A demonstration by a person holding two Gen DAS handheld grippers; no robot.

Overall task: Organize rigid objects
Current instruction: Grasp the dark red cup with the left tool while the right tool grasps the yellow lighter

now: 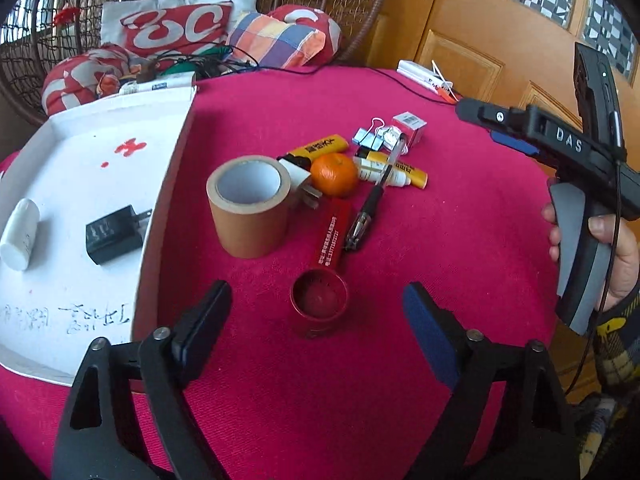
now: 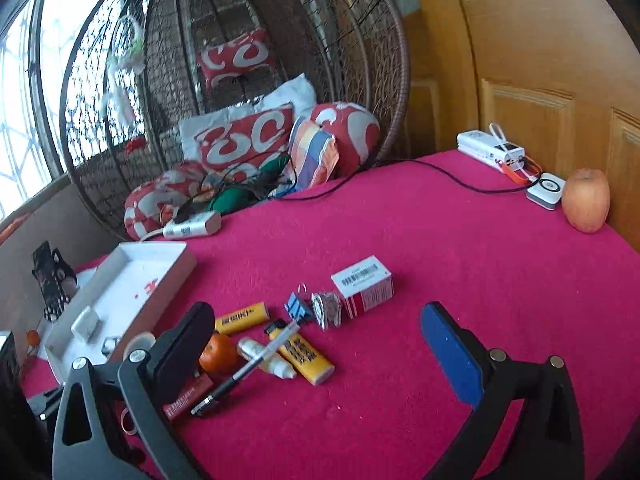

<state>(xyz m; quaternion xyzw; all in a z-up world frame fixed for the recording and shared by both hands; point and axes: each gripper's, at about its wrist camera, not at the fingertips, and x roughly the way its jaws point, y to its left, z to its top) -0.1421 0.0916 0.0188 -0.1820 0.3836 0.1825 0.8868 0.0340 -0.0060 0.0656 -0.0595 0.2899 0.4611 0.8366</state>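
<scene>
My left gripper (image 1: pixel 317 287) is open, its pads on either side of the round head of a red torch-like tube (image 1: pixel 320 304) lying on the pink cloth, touching neither side. Beyond it stand a brown tape roll (image 1: pixel 250 208), an orange (image 1: pixel 334 174), a black pen (image 1: pixel 372 204), two yellow lighters (image 1: pixel 320 148), a binder clip (image 1: pixel 368 136) and a small box (image 1: pixel 410 124). A white tray (image 1: pixel 80 184) at left holds a black charger (image 1: pixel 116 234) and a white bottle (image 1: pixel 18 236). My right gripper (image 2: pixel 318 308) hangs open and empty above the same pile.
The pink cloth (image 2: pixel 400 220) covers the table. An apple (image 2: pixel 586 200), a white power bank (image 2: pixel 488 148) and a cable lie at the far right edge. A wicker chair with cushions (image 2: pixel 248 136) stands behind. A hand (image 1: pixel 616 256) holds the right tool.
</scene>
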